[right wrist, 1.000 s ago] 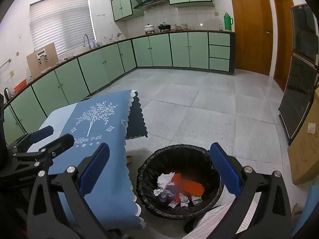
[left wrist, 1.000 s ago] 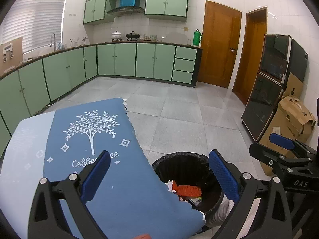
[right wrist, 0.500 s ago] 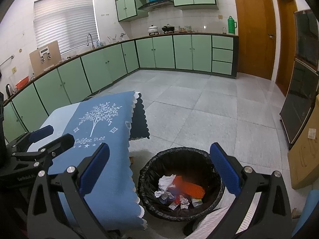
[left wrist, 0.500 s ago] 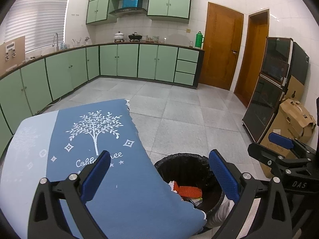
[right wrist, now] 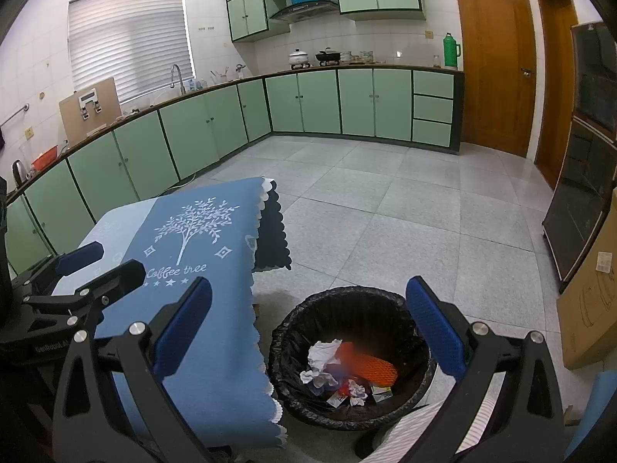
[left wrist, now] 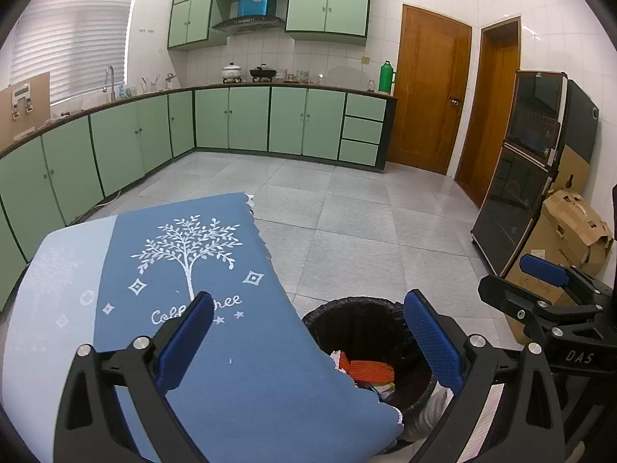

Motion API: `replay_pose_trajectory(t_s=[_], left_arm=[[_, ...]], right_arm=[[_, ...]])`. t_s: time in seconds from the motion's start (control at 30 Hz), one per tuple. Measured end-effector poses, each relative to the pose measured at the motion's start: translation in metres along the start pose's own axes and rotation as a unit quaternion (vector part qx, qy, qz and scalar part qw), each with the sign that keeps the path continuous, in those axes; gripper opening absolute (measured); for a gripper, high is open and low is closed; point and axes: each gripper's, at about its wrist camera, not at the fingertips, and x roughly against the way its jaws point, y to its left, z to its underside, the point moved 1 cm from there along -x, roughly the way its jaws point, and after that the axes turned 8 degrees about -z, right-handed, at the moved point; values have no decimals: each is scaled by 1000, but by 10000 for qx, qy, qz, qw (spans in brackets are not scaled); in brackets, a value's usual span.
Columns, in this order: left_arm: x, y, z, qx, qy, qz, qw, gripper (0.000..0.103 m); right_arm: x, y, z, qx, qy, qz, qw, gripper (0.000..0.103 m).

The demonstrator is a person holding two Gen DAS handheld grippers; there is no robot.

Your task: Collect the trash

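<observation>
A round bin with a black liner (right wrist: pixel 349 301) stands on the floor beside the table; it holds crumpled white paper (right wrist: pixel 322 351), an orange mesh piece (right wrist: pixel 370 364) and small wrappers. The same bin (left wrist: pixel 358 316) shows partly behind the table edge in the left wrist view. My right gripper (right wrist: pixel 308 328) hangs open above the bin with nothing between its fingers. My left gripper (left wrist: pixel 308 341) is open and empty over the table's right edge. Each gripper shows in the other's view, the right gripper (left wrist: pixel 547 281) at right, the left gripper (right wrist: pixel 88 266) at left.
The table carries a blue cloth (left wrist: pixel 200 270) printed with a white tree. Green cabinets (left wrist: pixel 285 123) line the far walls. A dark glass cabinet (left wrist: pixel 528 177) and cardboard boxes (left wrist: pixel 570 231) stand at right. Grey tiled floor (right wrist: pixel 385 216) stretches ahead.
Both views have tilted up and back a little, so the bin sits lower in frame. Both grippers stay open and empty.
</observation>
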Motion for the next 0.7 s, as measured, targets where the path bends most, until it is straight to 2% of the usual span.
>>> replay_pose_trajectory(t_s=[0.7], left_arm=[[0, 1, 0, -1, -11, -11, 10000, 97]], right_arm=[[0, 2, 0, 22, -8, -7, 10000, 98]])
